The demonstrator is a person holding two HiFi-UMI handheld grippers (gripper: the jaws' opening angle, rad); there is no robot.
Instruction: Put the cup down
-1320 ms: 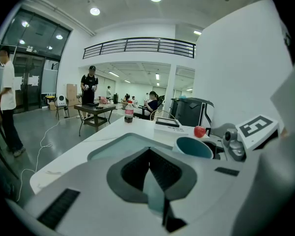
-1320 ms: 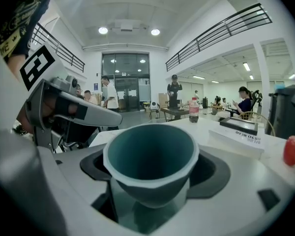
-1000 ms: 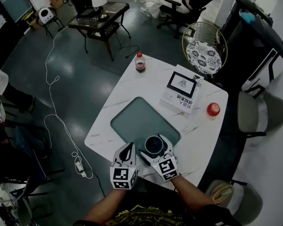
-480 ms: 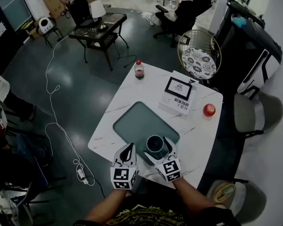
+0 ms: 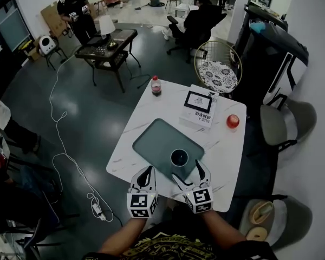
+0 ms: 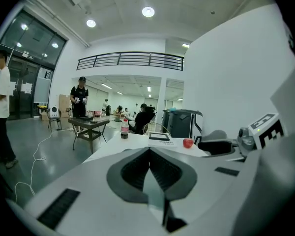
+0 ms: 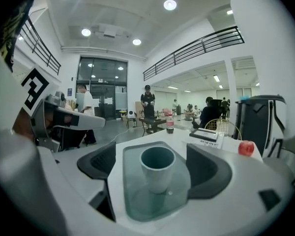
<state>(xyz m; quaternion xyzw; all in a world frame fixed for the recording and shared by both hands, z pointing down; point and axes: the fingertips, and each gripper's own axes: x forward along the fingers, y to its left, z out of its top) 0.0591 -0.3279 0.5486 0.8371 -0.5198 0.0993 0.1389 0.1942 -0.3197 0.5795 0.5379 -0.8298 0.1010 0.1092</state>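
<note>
A pale cup [image 5: 179, 157] stands upright on the green mat [image 5: 151, 137] near the table's front edge. In the right gripper view the cup [image 7: 157, 169] sits on the mat [image 7: 137, 203] just ahead of the jaws, touching neither pad. My right gripper [image 5: 187, 170] is open, just behind the cup, its jaws spread wider than the cup. My left gripper [image 5: 147, 171] is shut on nothing at the mat's near left corner. Its closed jaws [image 6: 150, 154] point across the white table.
On the far half of the white marble table [image 5: 135, 115] are a red-capped bottle [image 5: 156, 85], a flat white box [image 5: 199, 109] and a red apple [image 5: 233, 122]. A round wire chair [image 5: 219, 64] stands beyond the table and grey chairs [image 5: 281, 124] to the right.
My right gripper has opened, let go of the cup and drawn back toward me. The cup now stands free on the mat. The left gripper has stayed put.
</note>
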